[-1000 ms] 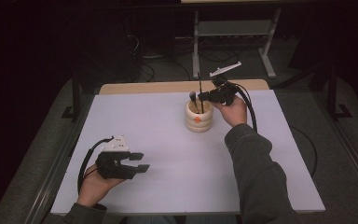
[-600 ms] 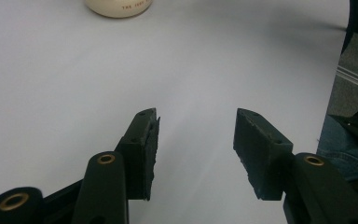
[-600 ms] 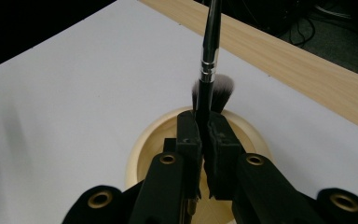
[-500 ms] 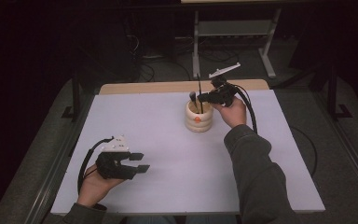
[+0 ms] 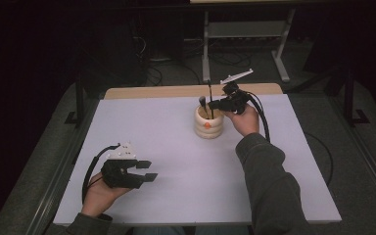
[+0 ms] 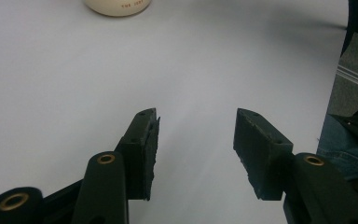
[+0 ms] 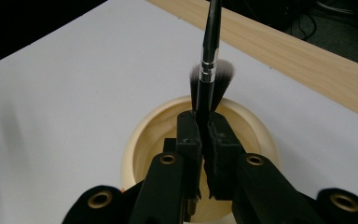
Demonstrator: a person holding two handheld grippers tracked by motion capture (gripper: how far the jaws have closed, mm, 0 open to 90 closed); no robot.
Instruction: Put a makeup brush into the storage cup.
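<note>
I have the right gripper (image 5: 214, 104) poised over the cream holder (image 5: 209, 123), which stands toward the far edge of the tabletop (image 5: 176, 147), a little right of its middle. In the right gripper view my jaws are clamped tight on a thin black brush handle (image 7: 209, 56) with a silver ferrule — the pads (image 7: 189, 140) press on it from both sides, right above the holder's round mouth (image 7: 144, 135). The handle rises upright, tilted slightly, and a second brush with a dark, white-tipped fan of bristles (image 7: 223, 74) stands just behind it, inside the holder. From the high view I can see both stems sticking up out of the holder, with the hand (image 5: 245, 120) that carries the gripper just to its right. My left gripper (image 5: 144, 170) sits near the near-left corner of the tabletop, well apart from the holder, its jaws standing apart with nothing between them — the left gripper view shows bare white surface in the gap and the base of the holder (image 6: 117, 6) at the far top edge.
</note>
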